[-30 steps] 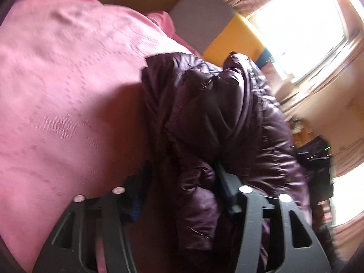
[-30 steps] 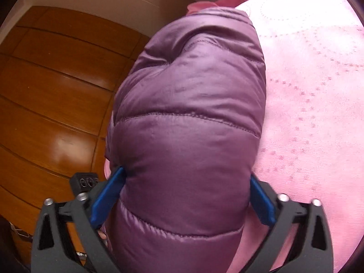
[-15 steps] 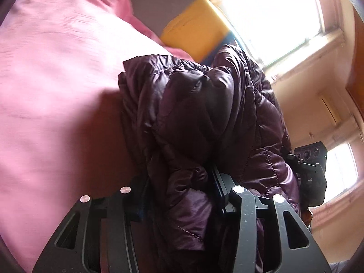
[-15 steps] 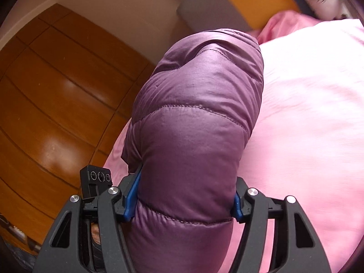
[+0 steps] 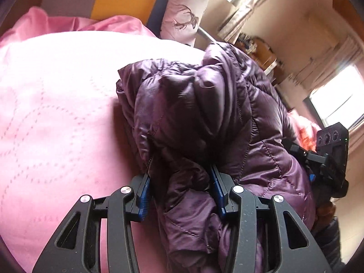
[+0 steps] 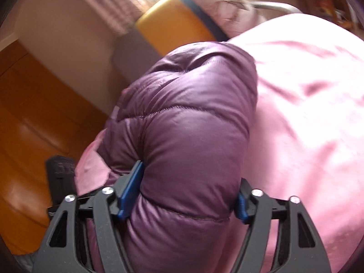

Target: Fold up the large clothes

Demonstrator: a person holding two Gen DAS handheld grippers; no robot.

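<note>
A puffy purple quilted jacket point(image 5: 204, 104) hangs bunched over a pink bedspread point(image 5: 56, 113). My left gripper point(image 5: 180, 170) is shut on a crumpled fold of it, and its blue pads point(image 5: 143, 193) pinch the fabric from both sides. In the right wrist view a thick padded roll of the jacket point(image 6: 186, 104) fills the span of my right gripper point(image 6: 191, 175). Its jaws are opening, with the blue pads point(image 6: 129, 193) still against the bulging fabric. The jacket hides both grippers' fingertips.
A grey and yellow headboard cushion point(image 6: 177, 29) and a pillow with a deer print point(image 5: 184, 16) stand at the bed's head. A wooden floor point(image 6: 34, 125) lies left of the bed. Shelves and bright windows point(image 5: 336, 97) are at the right. The right gripper's black body point(image 5: 329, 154) shows past the jacket.
Both grippers have swung across the bed with the jacket, bringing the headboard and pillow into view. The right jaws narrowed on the roll, then widened again.
</note>
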